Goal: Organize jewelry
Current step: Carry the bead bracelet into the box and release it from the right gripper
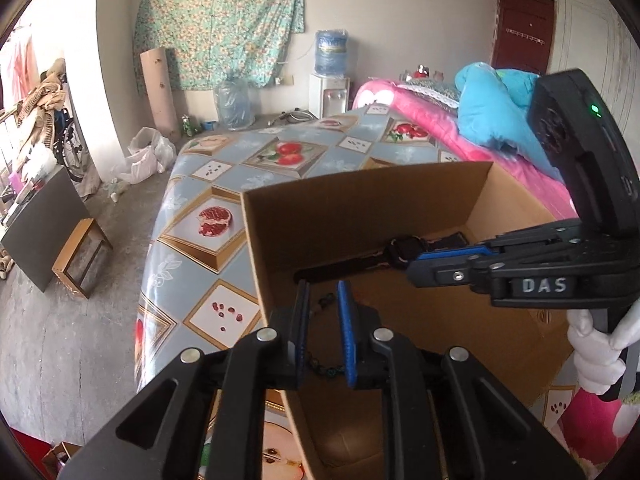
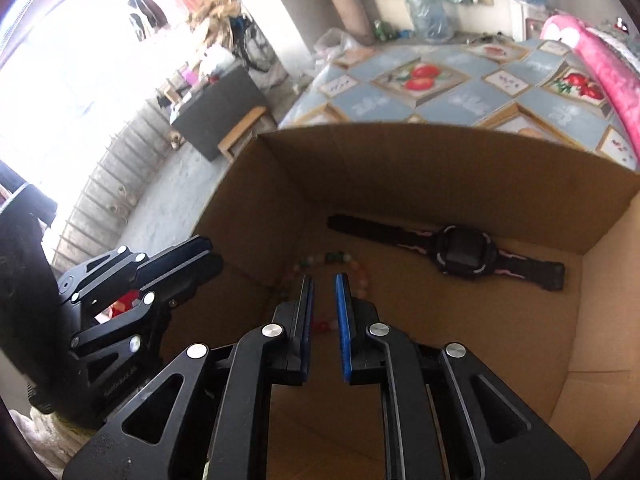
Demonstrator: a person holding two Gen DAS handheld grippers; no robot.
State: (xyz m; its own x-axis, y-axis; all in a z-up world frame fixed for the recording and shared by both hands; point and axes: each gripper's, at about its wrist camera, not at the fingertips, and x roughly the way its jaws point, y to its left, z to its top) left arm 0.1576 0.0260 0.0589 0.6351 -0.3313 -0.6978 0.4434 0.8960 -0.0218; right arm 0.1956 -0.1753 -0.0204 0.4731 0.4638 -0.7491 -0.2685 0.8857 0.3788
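- Cardboard box (image 2: 420, 168): open-topped and brown, standing on a table with a fruit-patterned cloth (image 1: 224, 168). Both tongs reach into it from above.
- Wristwatch (image 2: 464, 252): black with pale pink trim, lying flat with its strap stretched out on the box floor. It rests along the far wall, beyond and to the right of the right tongs' tips.
- Bead bracelet (image 2: 340, 260): a loop of pink, green and pale beads on the box floor, directly under and just ahead of the right tongs. Part of it is hidden behind the fingers.
- Dark chain (image 1: 326, 370): a short beaded length seen between the left tongs' fingers near their base. Whether it hangs or lies on the box floor cannot be told.
- Right tongs (image 2: 324, 280): released, with a narrow gap between the blue pads and nothing gripped.
- Left tongs (image 1: 323, 286): also slightly apart. Nothing is visibly pinched at the tips.
- Gloved hand (image 1: 600, 344): white, holding the right tongs' handle.
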